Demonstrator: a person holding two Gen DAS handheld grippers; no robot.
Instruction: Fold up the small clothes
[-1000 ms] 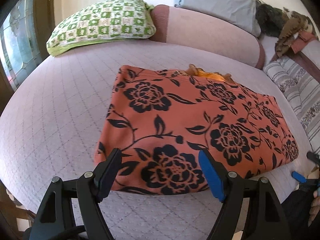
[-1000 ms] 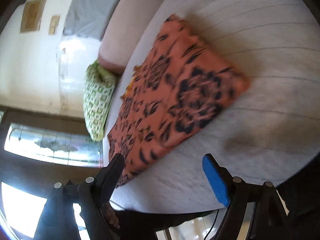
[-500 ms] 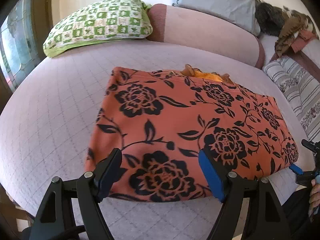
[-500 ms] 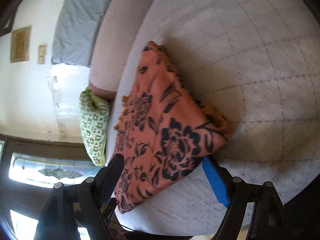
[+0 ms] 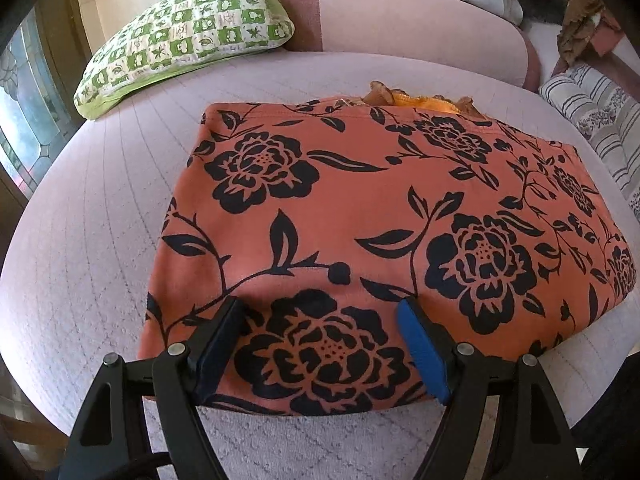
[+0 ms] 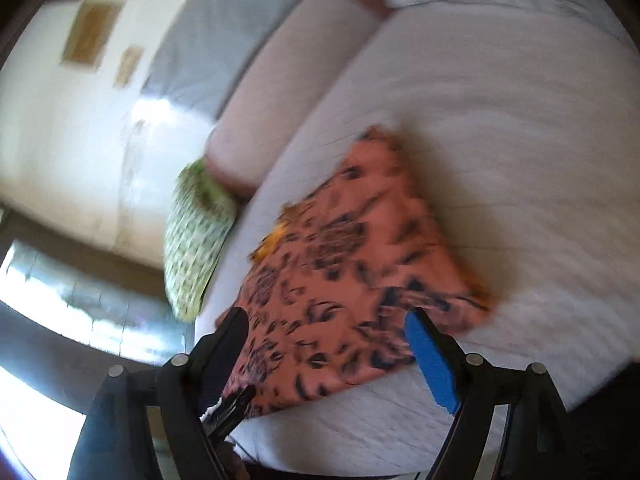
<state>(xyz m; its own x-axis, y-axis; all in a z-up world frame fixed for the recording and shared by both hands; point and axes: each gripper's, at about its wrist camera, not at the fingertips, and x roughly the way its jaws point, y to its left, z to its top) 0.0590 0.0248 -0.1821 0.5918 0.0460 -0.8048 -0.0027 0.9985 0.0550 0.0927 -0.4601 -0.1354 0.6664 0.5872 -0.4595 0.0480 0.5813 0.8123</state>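
An orange garment with black flowers (image 5: 380,216) lies folded flat on the pale pink bed (image 5: 100,208). A bit of orange lining shows at its far edge. My left gripper (image 5: 320,344) is open, its fingers spread over the garment's near edge. In the blurred right wrist view the same garment (image 6: 352,264) lies ahead, and my right gripper (image 6: 328,344) is open and empty above its near corner. The left gripper's tip (image 6: 232,404) shows at the bottom left of that view.
A green checked pillow (image 5: 188,36) and a pink bolster (image 5: 404,32) lie at the head of the bed. Striped cushions (image 5: 592,120) and a heap of clothes (image 5: 580,20) are at the right. A window (image 6: 80,300) is on the left.
My left gripper has moved forward over the garment's near edge. My right gripper has swung and is moving fast, blurring its view; the garment itself lies as before.
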